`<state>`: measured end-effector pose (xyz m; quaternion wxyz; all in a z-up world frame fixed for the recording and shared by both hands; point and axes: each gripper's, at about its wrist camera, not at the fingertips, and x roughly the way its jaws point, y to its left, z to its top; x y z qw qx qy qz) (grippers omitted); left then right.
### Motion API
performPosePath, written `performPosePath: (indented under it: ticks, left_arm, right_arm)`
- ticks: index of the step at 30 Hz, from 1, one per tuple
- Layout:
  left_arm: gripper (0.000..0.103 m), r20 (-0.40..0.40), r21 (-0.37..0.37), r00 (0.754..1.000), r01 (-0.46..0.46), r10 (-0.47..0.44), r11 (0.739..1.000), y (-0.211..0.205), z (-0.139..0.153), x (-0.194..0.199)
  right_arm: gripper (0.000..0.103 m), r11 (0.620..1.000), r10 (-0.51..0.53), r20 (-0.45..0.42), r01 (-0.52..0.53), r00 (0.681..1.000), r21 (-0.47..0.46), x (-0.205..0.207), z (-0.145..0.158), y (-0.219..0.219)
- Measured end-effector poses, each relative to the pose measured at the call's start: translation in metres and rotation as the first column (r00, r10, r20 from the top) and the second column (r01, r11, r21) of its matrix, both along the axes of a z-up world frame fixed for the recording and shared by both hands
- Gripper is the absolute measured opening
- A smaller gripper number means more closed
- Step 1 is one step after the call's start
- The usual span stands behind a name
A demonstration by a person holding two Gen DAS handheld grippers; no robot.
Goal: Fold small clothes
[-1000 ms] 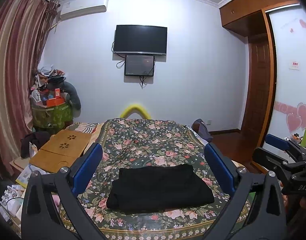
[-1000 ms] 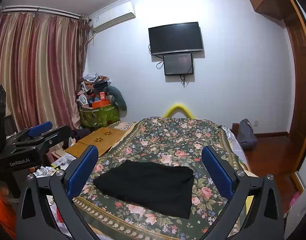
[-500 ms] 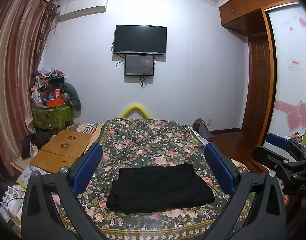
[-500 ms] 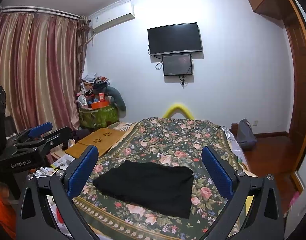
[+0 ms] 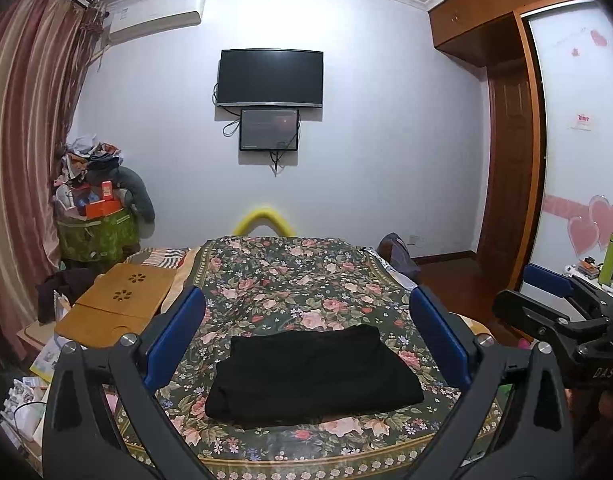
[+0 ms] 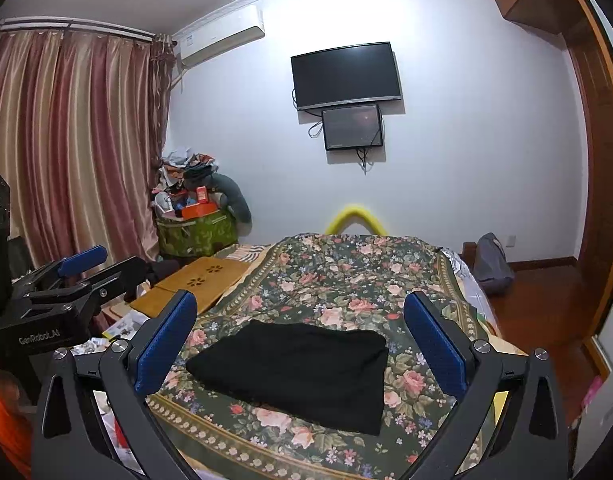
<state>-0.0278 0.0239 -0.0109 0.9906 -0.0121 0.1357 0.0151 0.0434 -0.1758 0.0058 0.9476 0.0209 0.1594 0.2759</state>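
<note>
Your left gripper [image 5: 306,334] hangs above the near end of the bed with its blue-padded fingers [image 5: 174,340] spread wide and nothing between them. Your right gripper [image 6: 300,334] is in the same state: jaws wide apart, empty, raised clear of the cloth.

The black folded garment [image 5: 314,376] lies flat on the floral bedspread [image 5: 290,276], a rough rectangle with its folded edges stacked along the near side. In the left wrist view it sits at 6 o'clock from the frame's centre, framed between your two fingers and touching neither. In the right wrist view the same garment [image 6: 294,368] lies at 6 o'clock as well, turned a little so that one corner points toward 4 o'clock.

From the left camera, your right gripper shows at 3 to 4 o'clock, beside the bed's edge. From the right camera, your left gripper shows at 9 o'clock, over the bedside clutter.

On the bedspread's far side, at 12 o'clock, a yellow padded arch [image 5: 264,220] rises behind the bed. Above it on the white wall hangs a dark television [image 5: 270,76], with a smaller screen [image 5: 269,130] just below. A wooden lap desk [image 5: 118,304] rests at 9 o'clock beside the bed, and a green bag heaped with clothes and boxes [image 5: 96,232] stands at 10 o'clock near the striped curtain [image 5: 18,140].
</note>
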Motion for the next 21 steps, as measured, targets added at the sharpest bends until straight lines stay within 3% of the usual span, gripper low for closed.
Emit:
performPosePath:
  ticks: [21]
  left_arm:
    - [0.103,-0.032,-0.031,0.999,0.017,-0.018,0.999,0.003,-0.004,0.01]
  right_arm:
    - [0.103,1.0,-0.004,-0.017,0.004,1.0,-0.002,0.004,-0.002,0.001]
